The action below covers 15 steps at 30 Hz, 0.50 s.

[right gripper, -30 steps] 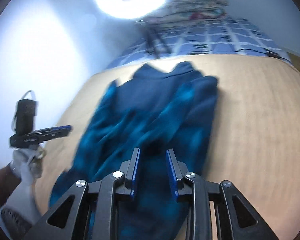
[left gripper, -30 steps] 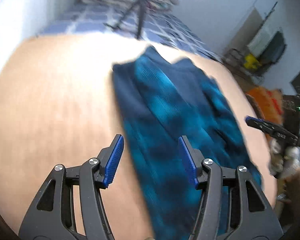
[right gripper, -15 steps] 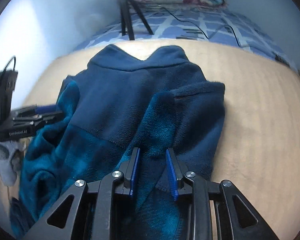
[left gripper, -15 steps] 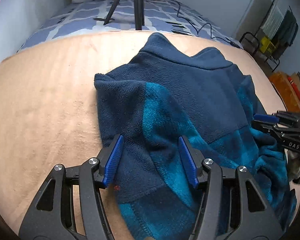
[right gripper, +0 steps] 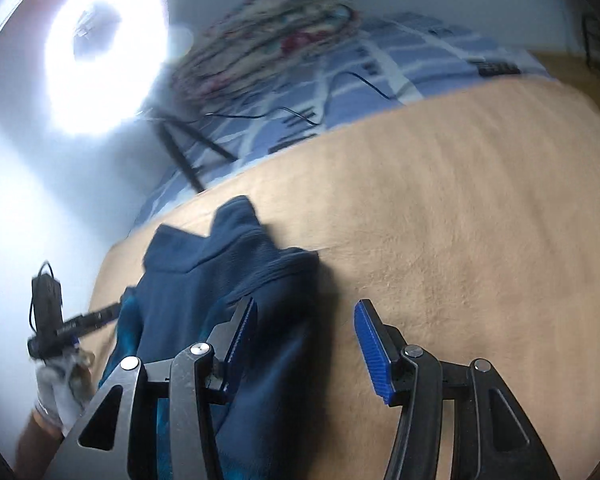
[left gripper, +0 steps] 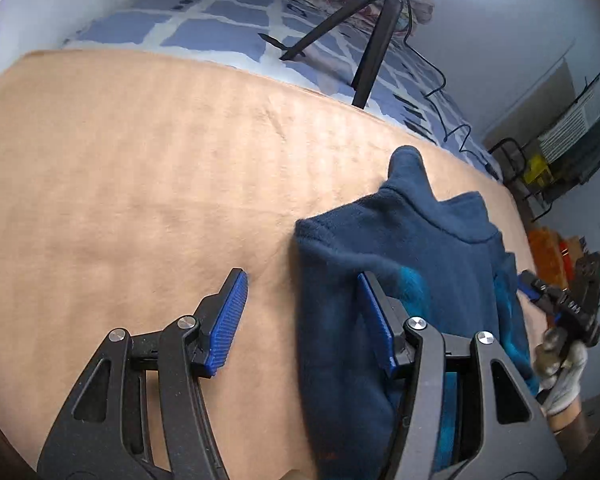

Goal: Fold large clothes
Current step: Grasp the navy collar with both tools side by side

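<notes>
Navy and teal fleece (left gripper: 432,264) lies folded narrow on the tan blanket (left gripper: 140,184) of the bed, at lower right of the left wrist view, where the left gripper (left gripper: 304,320) tilts downward with jaws spread, pressing nothing, one pad over bare blanket and the other over the fleece edge. In the right wrist view the right gripper (right gripper: 304,340) tilts down likewise; its jaws have just been opening and grip nothing, the fleece's lower part is cut off, and the gloved hand (right gripper: 60,384) at lower left is blurred.

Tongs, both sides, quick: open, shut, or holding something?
Left tongs: open, holding nothing; the blue fleece edge lies between the pads, unpinched.
Right tongs: have just been opening, now open; fleece beneath, not gripped.
</notes>
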### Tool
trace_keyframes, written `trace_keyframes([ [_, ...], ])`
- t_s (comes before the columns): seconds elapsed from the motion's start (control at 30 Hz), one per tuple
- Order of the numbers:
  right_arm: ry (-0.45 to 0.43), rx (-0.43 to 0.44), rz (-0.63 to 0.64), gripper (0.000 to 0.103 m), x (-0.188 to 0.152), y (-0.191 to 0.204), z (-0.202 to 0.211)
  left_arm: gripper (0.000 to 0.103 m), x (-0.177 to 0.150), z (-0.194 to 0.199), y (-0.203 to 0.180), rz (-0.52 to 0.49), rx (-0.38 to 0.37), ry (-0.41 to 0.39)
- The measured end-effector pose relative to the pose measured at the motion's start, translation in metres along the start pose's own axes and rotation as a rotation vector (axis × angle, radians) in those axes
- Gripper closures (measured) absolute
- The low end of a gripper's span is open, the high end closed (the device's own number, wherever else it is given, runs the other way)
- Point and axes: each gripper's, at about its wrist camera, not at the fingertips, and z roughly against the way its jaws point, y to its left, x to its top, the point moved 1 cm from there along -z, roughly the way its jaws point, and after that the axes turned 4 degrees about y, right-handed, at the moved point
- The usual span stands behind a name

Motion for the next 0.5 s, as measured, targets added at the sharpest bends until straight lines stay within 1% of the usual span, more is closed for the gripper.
trace_keyframes([
  [0.03,0.004,0.011,-0.002,0.049,0.000,0.002,-0.007,0.046,0.001,-0.002,-0.001,-0.004,-0.002,-0.004],
  [0.1,0.021,0.003,0.007,0.049,0.001,0.008,-0.020,0.046,0.003,-0.006,-0.005,-0.016,0.009,-0.004],
  [0.17,0.027,-0.013,0.021,0.049,0.002,0.014,-0.028,0.062,0.005,-0.009,-0.011,-0.036,0.027,-0.002],
  [0.2,0.026,-0.015,0.033,0.049,0.004,0.019,-0.031,0.086,0.004,-0.009,-0.014,-0.049,0.022,0.010],
  [0.23,0.030,-0.011,0.037,0.061,0.005,0.021,-0.033,0.090,0.003,-0.011,-0.019,-0.070,0.022,0.016],
  [0.27,0.040,-0.012,0.045,0.069,0.005,0.025,-0.035,0.092,0.002,-0.011,-0.025,-0.095,0.046,0.002],
  [0.3,0.053,-0.025,0.057,0.081,0.003,0.029,-0.036,0.094,-0.001,-0.011,-0.031,-0.119,0.060,-0.005],
  [0.33,0.059,-0.045,0.072,0.088,0.003,0.030,-0.037,0.095,-0.002,-0.010,-0.036,-0.136,0.064,-0.013],
  [0.4,0.056,-0.080,0.115,0.093,0.001,0.037,-0.033,0.096,-0.004,-0.006,-0.040,-0.146,0.071,-0.026],
  [0.5,0.044,-0.121,0.164,0.095,0.001,0.047,-0.023,0.096,-0.006,0.006,-0.043,-0.137,0.059,-0.046],
])
